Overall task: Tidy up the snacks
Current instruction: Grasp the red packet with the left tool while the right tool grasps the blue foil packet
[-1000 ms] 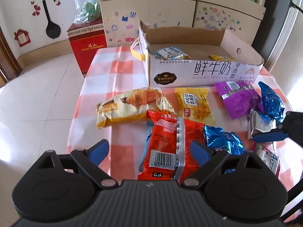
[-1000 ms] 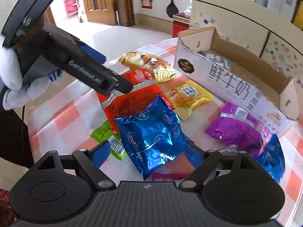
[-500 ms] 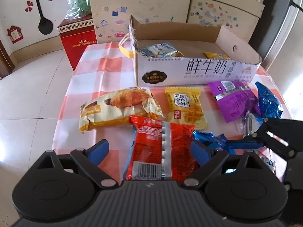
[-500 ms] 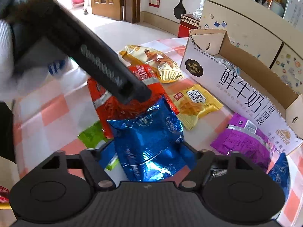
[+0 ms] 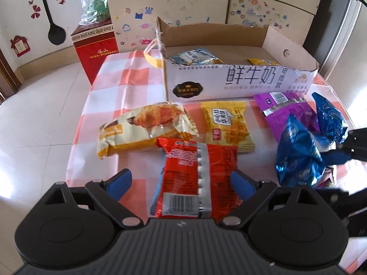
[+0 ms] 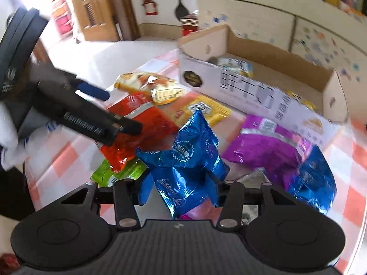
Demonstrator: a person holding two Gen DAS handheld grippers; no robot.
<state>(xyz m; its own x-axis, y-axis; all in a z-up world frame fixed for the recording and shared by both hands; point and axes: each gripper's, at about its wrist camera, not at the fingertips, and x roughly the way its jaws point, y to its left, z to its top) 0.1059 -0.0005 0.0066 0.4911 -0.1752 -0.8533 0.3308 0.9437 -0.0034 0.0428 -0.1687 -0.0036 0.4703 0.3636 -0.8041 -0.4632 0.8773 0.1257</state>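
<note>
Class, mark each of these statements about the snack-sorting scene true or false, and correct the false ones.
1. The right gripper is shut on a blue snack bag. True.
2. The left gripper is clamped on the red snack packet. False: its fingers stand apart on either side of the packet, open.
3. The cardboard box already holds at least one snack. True: a pale blue packet lies inside.
4. The yellow waffle packet lies inside the box. False: it lies on the checked tablecloth in front of the box.
5. The purple bag lies near the box's front wall. True.
</note>
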